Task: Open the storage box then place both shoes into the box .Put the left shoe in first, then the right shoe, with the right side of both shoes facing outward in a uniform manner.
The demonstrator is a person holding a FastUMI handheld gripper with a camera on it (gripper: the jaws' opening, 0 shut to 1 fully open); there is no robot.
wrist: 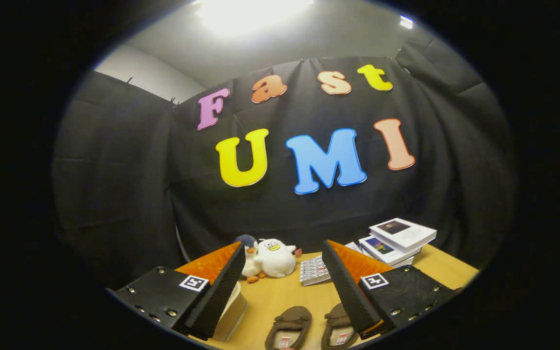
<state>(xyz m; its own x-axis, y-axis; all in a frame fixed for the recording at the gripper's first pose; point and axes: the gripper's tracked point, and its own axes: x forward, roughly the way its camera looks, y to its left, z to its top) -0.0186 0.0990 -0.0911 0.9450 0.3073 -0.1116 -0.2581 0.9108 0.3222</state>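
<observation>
My gripper (pixel 280 287) hangs open above the table (pixel 285 296), both brown shoes (pixel 289 326) near between its fingers, storage box (pixel 231 311) left.

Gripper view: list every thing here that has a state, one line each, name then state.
gripper: open, fingers spread apart, holding nothing.
pair of brown slippers: side by side on the wooden table, between the fingers, not yet boxed.
storage box: behind one finger, lid state hidden.
plush duck: lying beyond the fingers.
stack of books: closed, piled unevenly.
</observation>
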